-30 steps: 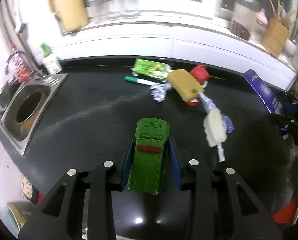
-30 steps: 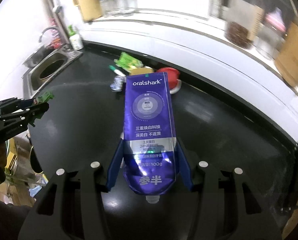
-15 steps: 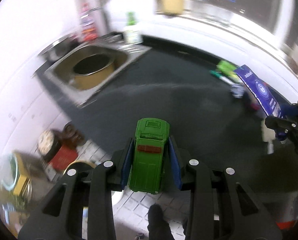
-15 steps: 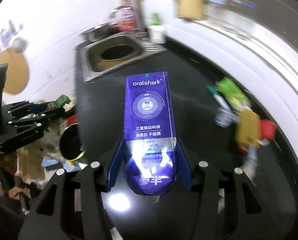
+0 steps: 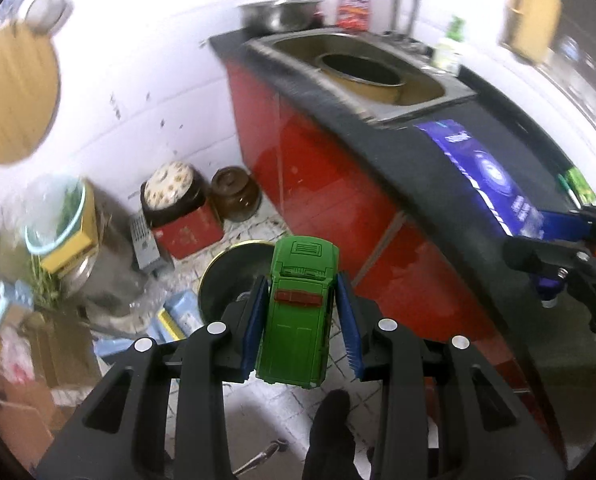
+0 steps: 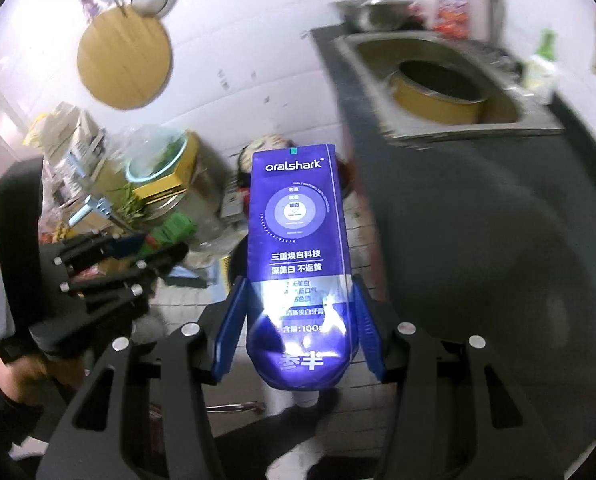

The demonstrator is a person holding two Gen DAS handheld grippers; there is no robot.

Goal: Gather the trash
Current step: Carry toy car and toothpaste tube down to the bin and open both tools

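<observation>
Trash is in transit: the left hand-held gripper point(image 5: 302, 312) clamps a green plastic toy car point(image 5: 300, 312), the right hand-held gripper point(image 6: 298, 330) a purple toothpaste pouch point(image 6: 298, 256), both above the round dark bin point(image 5: 227, 276) (neither dropped yet); other litter probably waits on the black surface point(image 6: 478, 232).

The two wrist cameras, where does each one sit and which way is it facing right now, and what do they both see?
Left wrist: sits on the left gripper, looking steeply down past the counter edge at the cluttered floor; its jaws hold a green toy car, a dark shoe below.
Right wrist: sits on the right gripper, looking down over counter and floor; its jaws hold a purple pouch; a hand carries the other gripper.
Shared: the sink, red cabinet front, floor clutter, both carried items.
</observation>
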